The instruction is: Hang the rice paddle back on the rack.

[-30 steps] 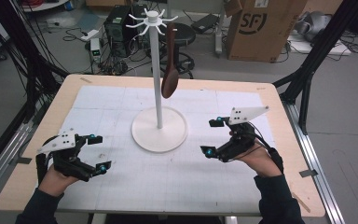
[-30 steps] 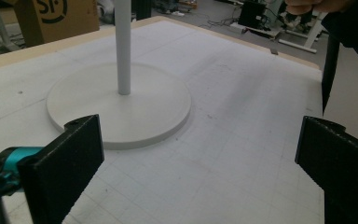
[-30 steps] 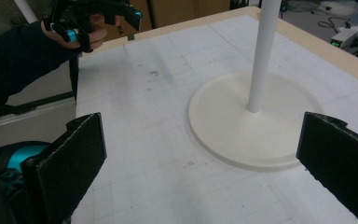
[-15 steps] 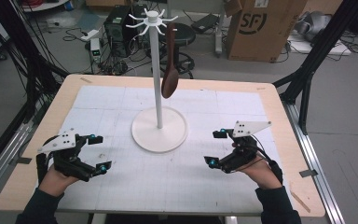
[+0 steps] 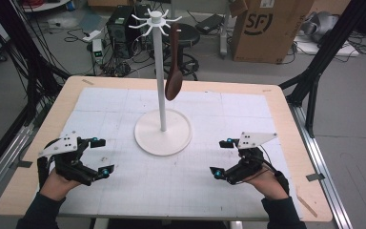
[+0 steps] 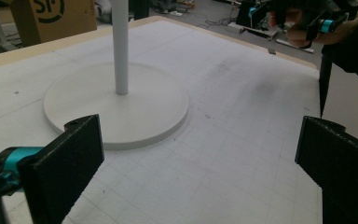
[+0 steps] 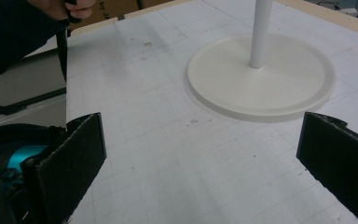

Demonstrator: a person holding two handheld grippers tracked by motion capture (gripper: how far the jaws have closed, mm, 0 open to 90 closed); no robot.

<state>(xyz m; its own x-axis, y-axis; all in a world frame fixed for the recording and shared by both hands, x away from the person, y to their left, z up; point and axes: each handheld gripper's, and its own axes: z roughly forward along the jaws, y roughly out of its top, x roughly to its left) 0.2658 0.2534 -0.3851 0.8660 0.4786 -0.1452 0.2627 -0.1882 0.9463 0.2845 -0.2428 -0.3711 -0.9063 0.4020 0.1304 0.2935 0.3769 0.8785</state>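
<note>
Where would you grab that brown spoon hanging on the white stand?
Probably the brown spoon is best gripped on its narrow handle, just above the wide bowl, coming from the right side with the right tool. It hangs upright beside the pole, so the side facing away from the pole is free.

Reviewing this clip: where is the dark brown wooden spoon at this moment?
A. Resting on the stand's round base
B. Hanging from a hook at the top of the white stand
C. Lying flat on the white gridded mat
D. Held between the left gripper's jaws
B: in the high view the dark brown wooden spoon hangs bowl-down from a hook at the top of the white stand, above the table, and both grippers' jaws are open and empty.
</note>
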